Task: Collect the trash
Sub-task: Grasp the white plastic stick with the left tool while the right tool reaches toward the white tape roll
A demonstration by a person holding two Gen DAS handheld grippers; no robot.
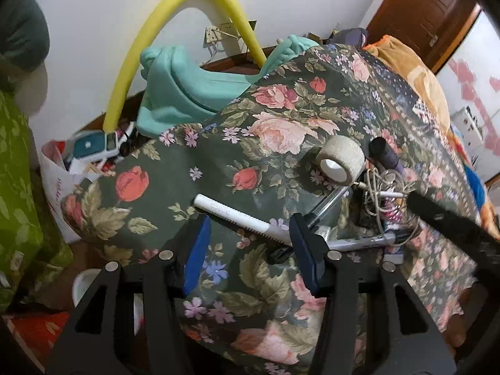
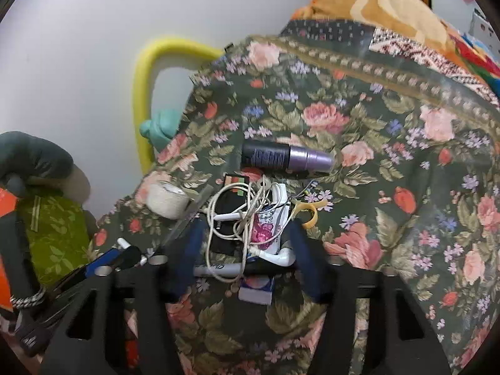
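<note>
A heap of small clutter lies on a floral bedspread: a white toothed stick, a beige bandage roll, a dark purple bottle, tangled white cords and a grey marker. My left gripper is open, its blue pads on either side of the white stick. In the right wrist view my right gripper is open around the cords, a pink-printed packet and the marker. The bottle and roll lie beyond it.
A yellow foam tube arches over the headboard by a teal cloth. A white bag of clutter sits left of the bed. An orange blanket lies at the far right. A yellow ring lies beside the heap.
</note>
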